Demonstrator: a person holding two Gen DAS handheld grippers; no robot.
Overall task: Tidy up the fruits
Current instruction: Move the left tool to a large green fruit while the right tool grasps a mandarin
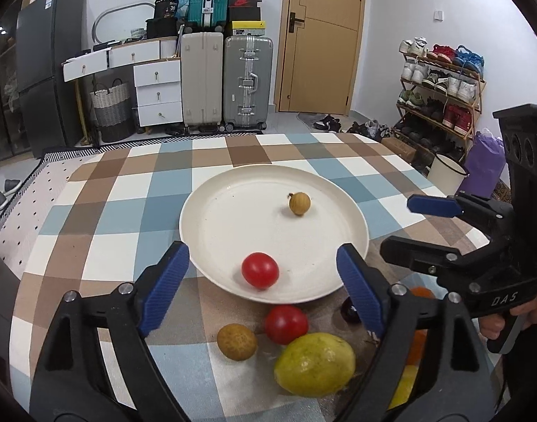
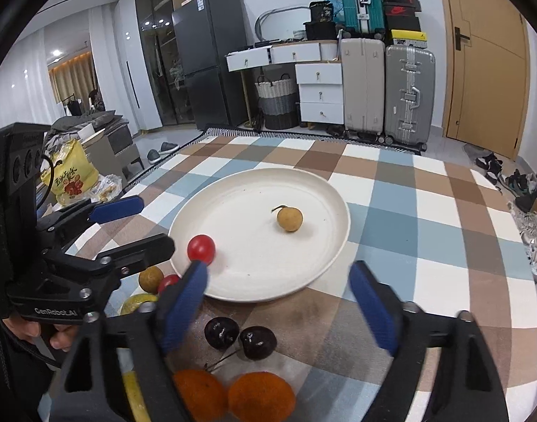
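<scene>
Checkered counter [image 1: 103,207]. Glossy red cherry tomato [image 1: 260,270] and tan longan [image 1: 299,203] on white plate [image 1: 205,218], ahead of left tongs [image 1: 263,292]. Both tongs released, right tongs [image 2: 279,302] too.

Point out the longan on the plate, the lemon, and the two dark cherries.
longan [image 1: 299,203]: left wrist view, centre of its skin.
lemon [image 1: 314,364]: left wrist view, middle of its rind.
dark cherries [image 2: 221,331]: right wrist view, left cherry's body.

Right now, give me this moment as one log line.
plate: tomato, longan | off plate: tomato, longan, lemon, cherries, oranges | left gripper open | right gripper open
</scene>
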